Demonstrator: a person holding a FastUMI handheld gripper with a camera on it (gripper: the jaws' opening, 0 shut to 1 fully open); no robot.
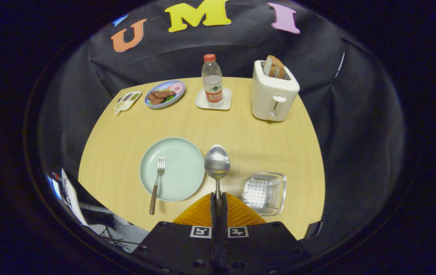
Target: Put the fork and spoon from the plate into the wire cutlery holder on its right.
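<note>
**Spoon held in the jaws above the table, fork on the plate**

The gripper (218, 198) has its jaws pressed together on the handle of the spoon (217, 163), pinching it from both sides. The spoon points straight ahead of the fingers, its bowl facing up and lying just beside the right rim of the plate (180, 152). Whether the bowl touches the table (241, 133) or is raised above it cannot be told. The fork (157, 183) lies on the left part of the pale green plate, tines away from the gripper, its brown handle reaching over the near rim onto the table. The wire cutlery holder (264, 191) stands to the right of the plate and of the fingers, near the table's front edge, open side up. Beyond these, along the far side of the table, stand a white toaster (273, 95) with bread slices in it, a water bottle (212, 80) on a small white tray, a blue dish of food (164, 93) and a small divided dish (127, 100).
</note>
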